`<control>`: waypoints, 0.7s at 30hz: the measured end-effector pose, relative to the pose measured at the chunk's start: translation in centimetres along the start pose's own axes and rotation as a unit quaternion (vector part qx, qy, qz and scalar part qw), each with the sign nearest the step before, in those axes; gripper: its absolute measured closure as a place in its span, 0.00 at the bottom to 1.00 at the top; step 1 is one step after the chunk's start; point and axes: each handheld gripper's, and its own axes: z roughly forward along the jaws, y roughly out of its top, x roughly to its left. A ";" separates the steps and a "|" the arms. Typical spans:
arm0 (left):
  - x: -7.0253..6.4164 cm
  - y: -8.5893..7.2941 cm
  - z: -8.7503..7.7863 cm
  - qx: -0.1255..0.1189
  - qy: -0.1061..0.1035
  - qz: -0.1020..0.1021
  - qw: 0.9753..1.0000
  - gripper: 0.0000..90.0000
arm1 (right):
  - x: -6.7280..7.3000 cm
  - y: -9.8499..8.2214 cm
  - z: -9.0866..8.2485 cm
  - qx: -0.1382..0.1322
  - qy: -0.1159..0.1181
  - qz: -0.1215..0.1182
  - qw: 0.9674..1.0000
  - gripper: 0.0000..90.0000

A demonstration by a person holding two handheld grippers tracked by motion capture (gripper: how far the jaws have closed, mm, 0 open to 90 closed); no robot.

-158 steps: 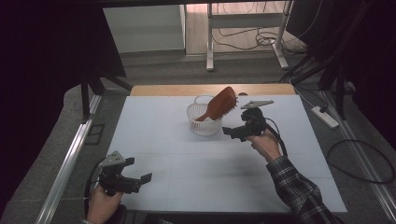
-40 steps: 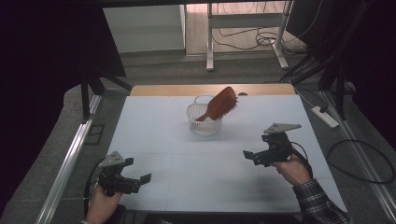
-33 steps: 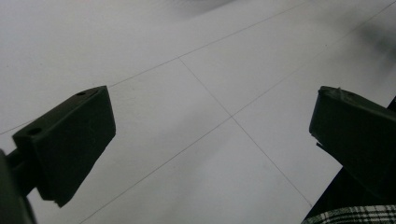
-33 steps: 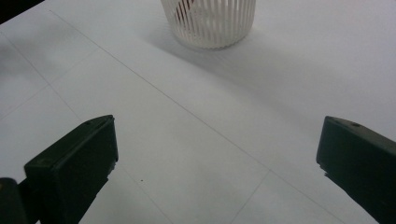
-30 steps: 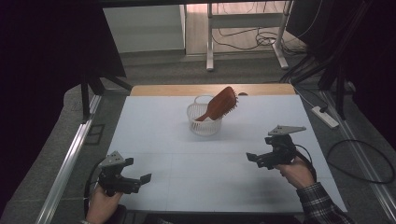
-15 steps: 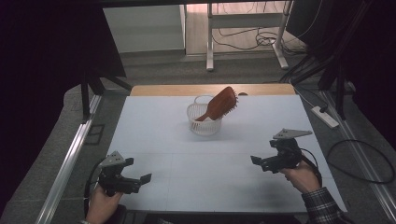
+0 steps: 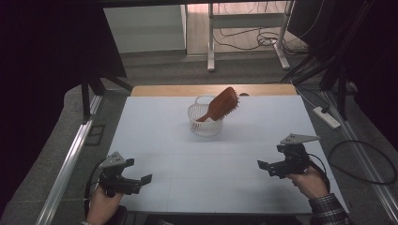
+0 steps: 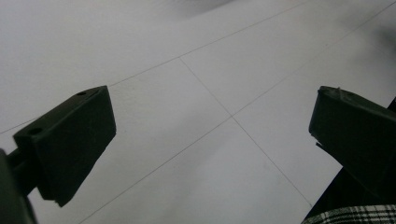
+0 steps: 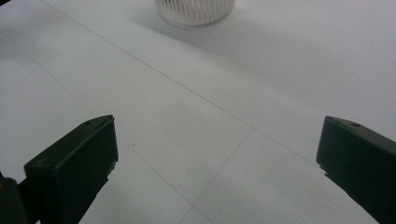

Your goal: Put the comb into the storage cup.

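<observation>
The right gripper (image 7: 266,167) now hangs low over the near right part of the white counter (image 7: 187,154), well apart from the basket (image 7: 205,123); five seconds back it was right beside the basket, and over the last second it has kept sliding toward the person's edge. Its jaws are spread wide with nothing between them, as the right gripper view (image 9: 215,154) shows: bare counter and thin grid lines lie in the gap, and the ribbed white foot of the basket (image 9: 194,10) sits far ahead of the jaws, a little to the left of their middle line.

The brown hairbrush (image 7: 220,104) stands tilted in the basket, handle down inside, bristled head leaning out over the rim up and to the right. It lies well ahead of both pairs of jaws and has not shifted across the earlier frames.

The left gripper (image 7: 143,180) has stayed where it was at the near left corner, held in the left hand (image 7: 104,206). Its jaws (image 8: 215,140) are likewise wide apart and hold nothing, with a grid crossing on the counter between them and a checked sleeve (image 8: 350,215) at the lower right edge of that view
</observation>
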 end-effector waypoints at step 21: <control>0.0 0.0 0.0 0.000 0.002 -0.001 1.000 0.01 | -0.7 -1.8 -1.5 0.006 -0.017 0.011 1.000 0.00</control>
